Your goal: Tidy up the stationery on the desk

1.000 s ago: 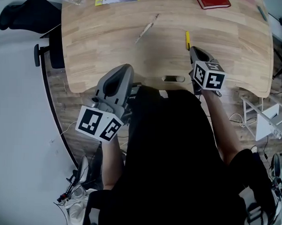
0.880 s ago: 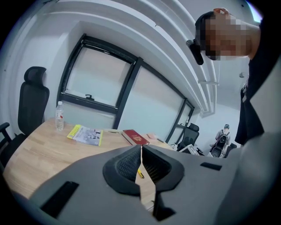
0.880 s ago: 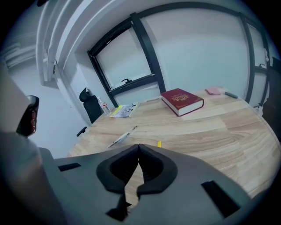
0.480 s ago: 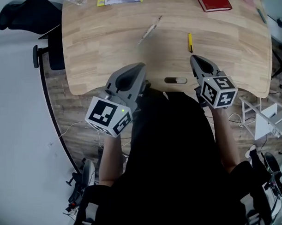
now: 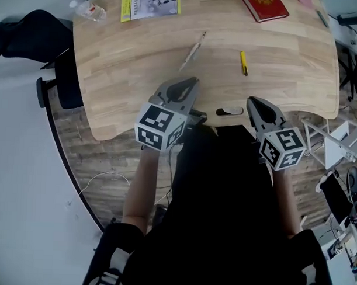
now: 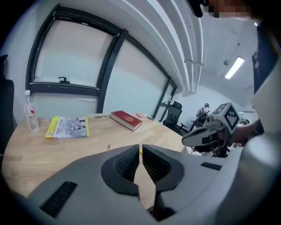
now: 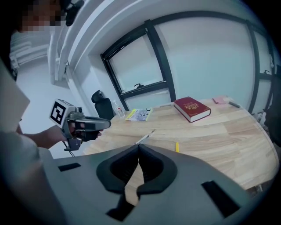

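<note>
A slim silvery pen (image 5: pixel 191 50) and a yellow pen (image 5: pixel 244 62) lie apart on the wooden desk (image 5: pixel 122 67). Further back are a red book (image 5: pixel 264 6) and a yellow-edged booklet (image 5: pixel 150 5). My left gripper (image 5: pixel 191 82) hovers over the desk's near edge, shut and holding nothing. My right gripper (image 5: pixel 253 103) is at the near edge too, also shut and holding nothing. The right gripper view shows the silvery pen (image 7: pixel 145 137), the yellow pen (image 7: pixel 177 146), the red book (image 7: pixel 192 108) and the left gripper (image 7: pixel 102 124). The left gripper view shows the red book (image 6: pixel 126 120) and booklet (image 6: pixel 68 126).
A water bottle (image 5: pixel 89 10) lies at the desk's far left corner. A black office chair (image 5: pixel 30 28) stands left of the desk. Pink notes (image 7: pixel 219 100) sit at the far right. A dark slot (image 5: pixel 228 111) is in the desk's near edge. A white rack (image 5: pixel 336 138) stands at the right.
My left gripper has come up and forward to the desk's near edge. My right gripper has drawn back from near the yellow pen to the near edge. Both stayed shut.
</note>
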The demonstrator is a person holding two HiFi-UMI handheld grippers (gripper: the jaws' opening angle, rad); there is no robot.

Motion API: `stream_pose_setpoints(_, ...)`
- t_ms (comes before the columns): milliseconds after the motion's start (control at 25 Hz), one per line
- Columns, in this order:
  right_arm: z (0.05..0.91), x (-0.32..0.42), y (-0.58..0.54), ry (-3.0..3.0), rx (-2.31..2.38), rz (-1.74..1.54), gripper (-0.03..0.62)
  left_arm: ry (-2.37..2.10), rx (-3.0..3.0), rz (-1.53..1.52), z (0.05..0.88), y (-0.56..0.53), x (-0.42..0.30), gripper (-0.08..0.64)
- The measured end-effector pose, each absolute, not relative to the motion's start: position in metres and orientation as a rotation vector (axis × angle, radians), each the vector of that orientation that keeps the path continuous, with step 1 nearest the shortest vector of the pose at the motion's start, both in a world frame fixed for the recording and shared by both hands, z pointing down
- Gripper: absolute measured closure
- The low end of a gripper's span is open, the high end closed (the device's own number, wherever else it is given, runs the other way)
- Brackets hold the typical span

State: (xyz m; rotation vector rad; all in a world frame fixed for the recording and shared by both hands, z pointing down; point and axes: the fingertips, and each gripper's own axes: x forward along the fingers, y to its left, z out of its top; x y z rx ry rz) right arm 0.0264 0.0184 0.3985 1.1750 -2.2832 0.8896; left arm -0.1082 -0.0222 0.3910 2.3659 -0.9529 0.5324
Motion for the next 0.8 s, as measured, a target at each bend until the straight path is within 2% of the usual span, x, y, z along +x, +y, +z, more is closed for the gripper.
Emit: stream_pose_setpoints(800, 0.428, 0.017, 0.054, -2.093, 1.363, 1.019, 0.571, -0.978, 2.264, 0.673, 0.520, -0.060, -0.148, 0.522)
